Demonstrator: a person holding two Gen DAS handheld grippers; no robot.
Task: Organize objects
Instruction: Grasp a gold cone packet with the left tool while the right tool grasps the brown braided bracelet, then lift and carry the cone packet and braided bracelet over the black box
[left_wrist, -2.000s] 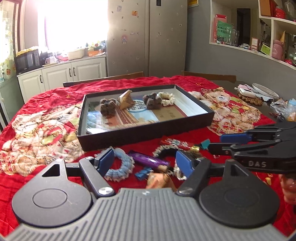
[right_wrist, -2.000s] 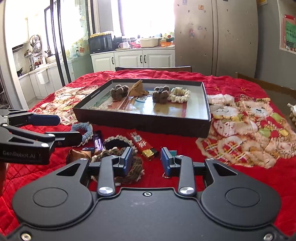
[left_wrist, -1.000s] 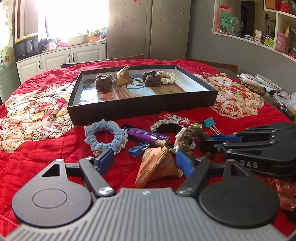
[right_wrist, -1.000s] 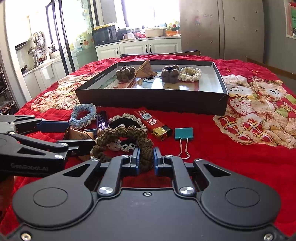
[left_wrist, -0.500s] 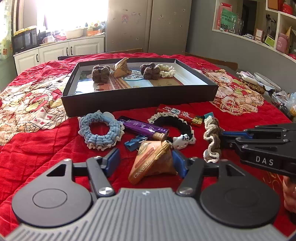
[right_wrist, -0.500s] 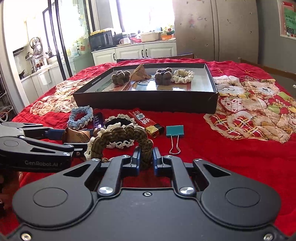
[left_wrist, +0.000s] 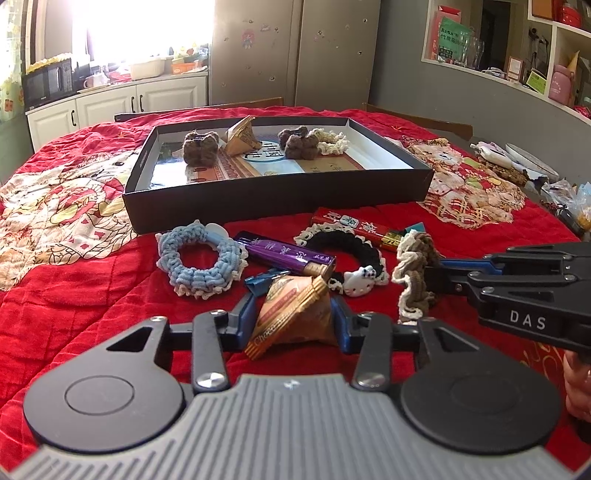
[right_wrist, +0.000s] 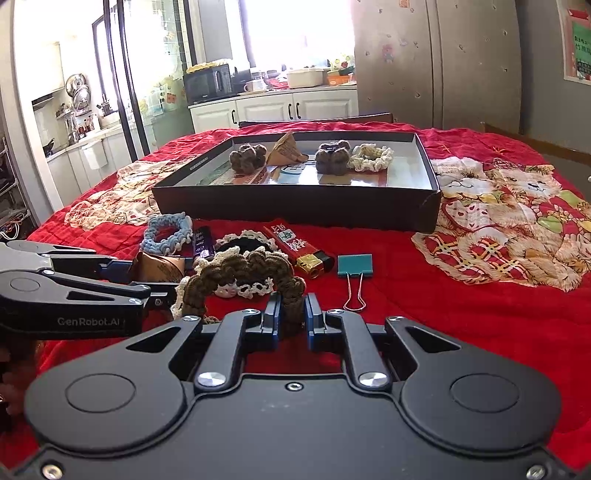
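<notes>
Left wrist | left hand-held gripper (left_wrist: 293, 319) closing around wrapped snack (left_wrist: 295, 314)

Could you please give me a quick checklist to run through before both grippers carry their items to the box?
1. Right gripper clamped on brown scrunchie: ok.
2. Left gripper around snack packet, jaws closing: firm grip cannot tell.
3. Scrunchie clear of black scrunchie: cannot tell.
4. Free floor space in box: ok.
5. Grippers apart from each other: ok.
</notes>
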